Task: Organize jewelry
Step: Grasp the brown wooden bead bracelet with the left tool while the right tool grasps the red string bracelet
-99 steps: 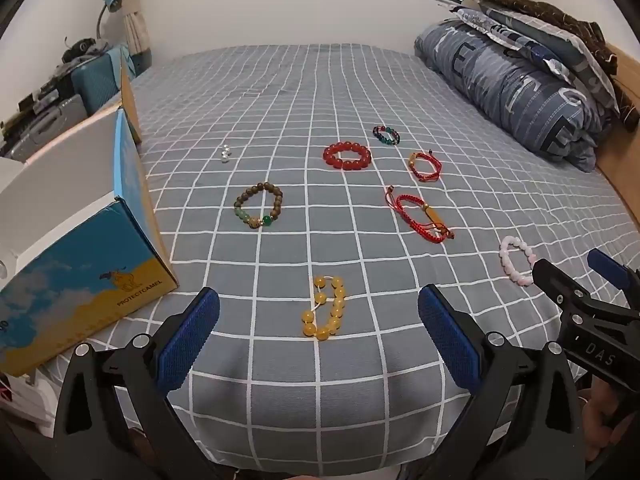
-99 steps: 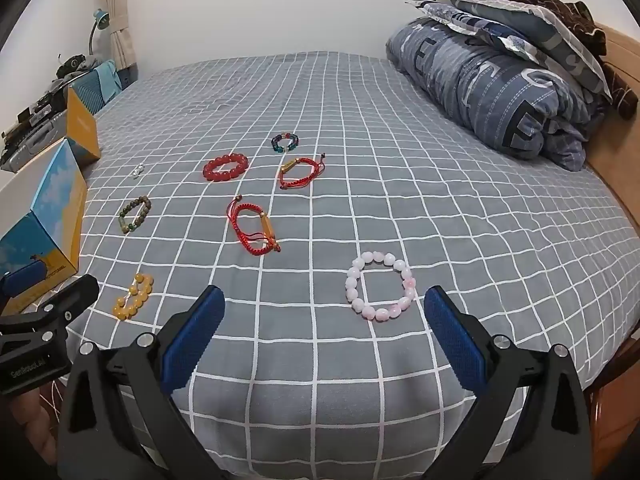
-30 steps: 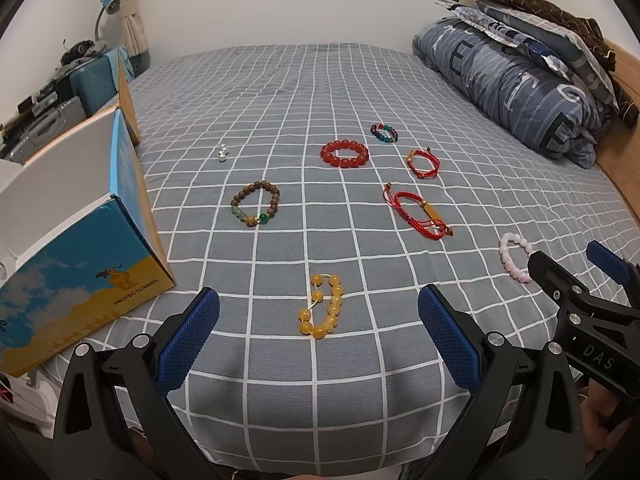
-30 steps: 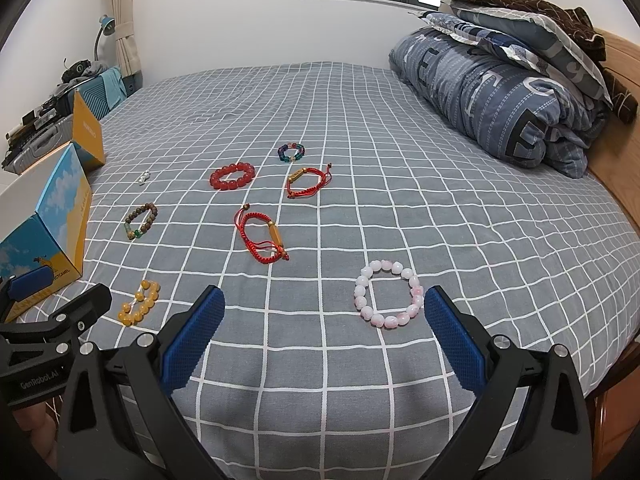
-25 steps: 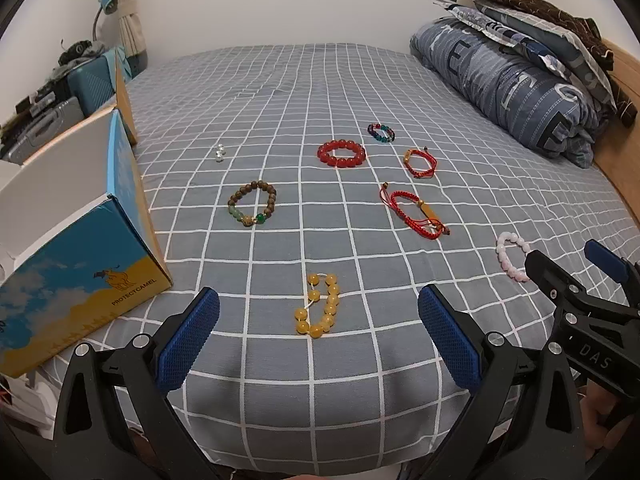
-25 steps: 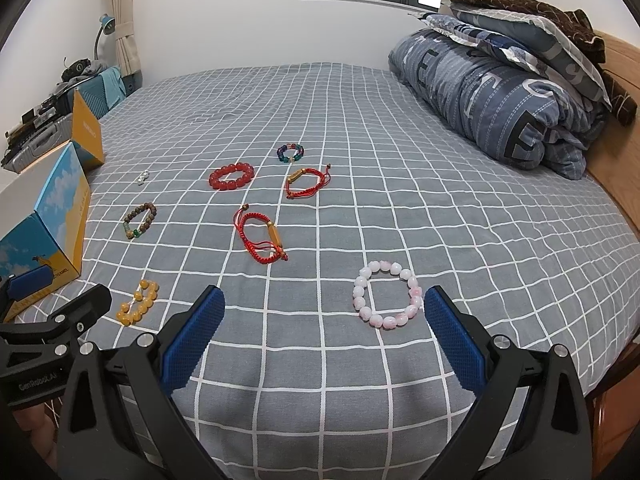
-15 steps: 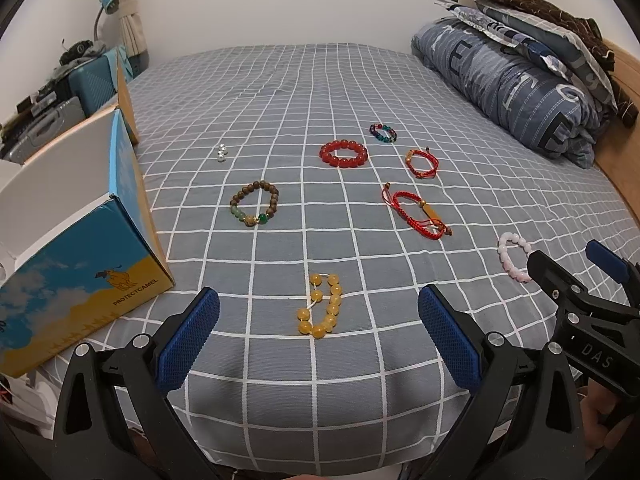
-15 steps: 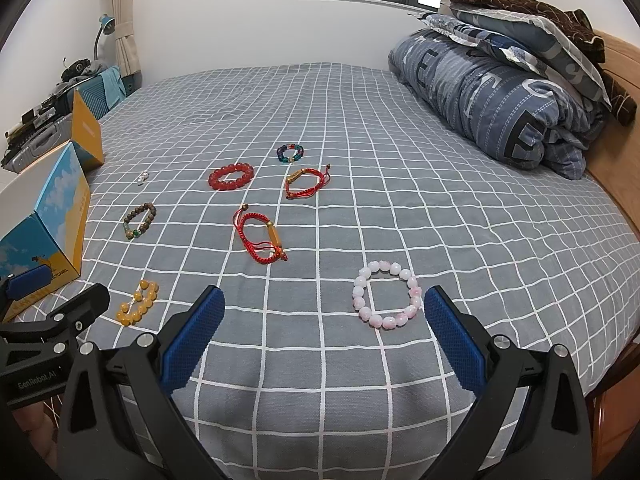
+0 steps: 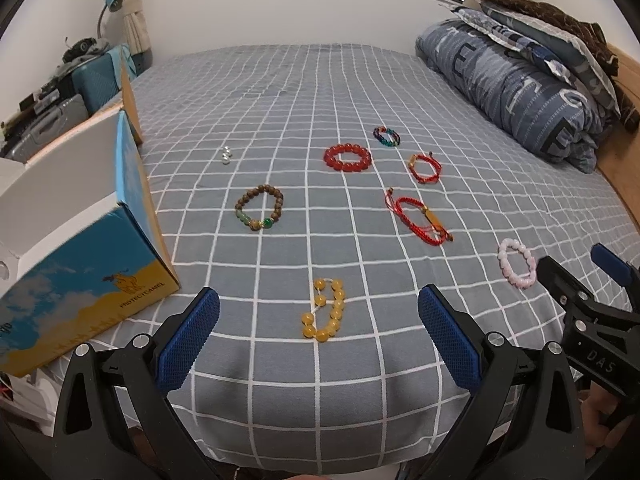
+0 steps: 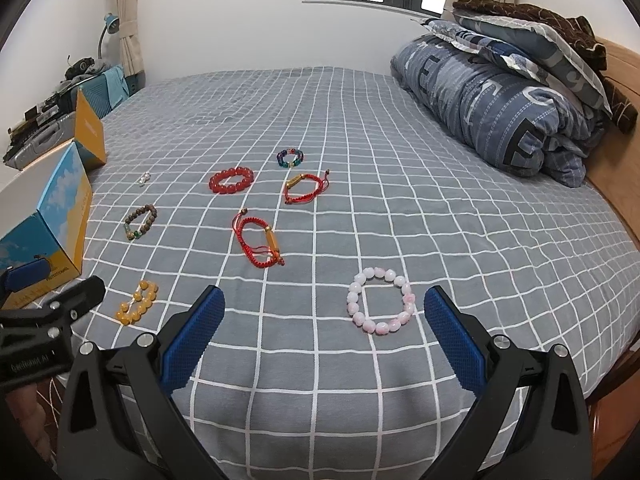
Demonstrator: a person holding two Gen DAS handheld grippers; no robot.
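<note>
Several bracelets lie spread on a grey checked bed. A yellow bead bracelet (image 9: 325, 309) lies just ahead of my open left gripper (image 9: 318, 328). A pink bead bracelet (image 10: 380, 300) lies just ahead of my open right gripper (image 10: 324, 328). Farther off lie a brown bead bracelet (image 9: 260, 207), a red bead bracelet (image 9: 347, 157), two red cord bracelets (image 9: 418, 216) (image 9: 425, 167), a multicoloured bracelet (image 9: 386, 136) and small clear beads (image 9: 227, 155). Both grippers are empty and hover at the bed's near edge.
An open blue and yellow cardboard box (image 9: 76, 232) stands at the bed's left edge. A folded blue duvet with pillows (image 10: 500, 92) lies at the far right by a wooden headboard (image 10: 616, 184). Cases and clutter (image 9: 52, 100) sit left of the bed.
Both views shift only slightly. No bracelet has moved and both grippers stay open.
</note>
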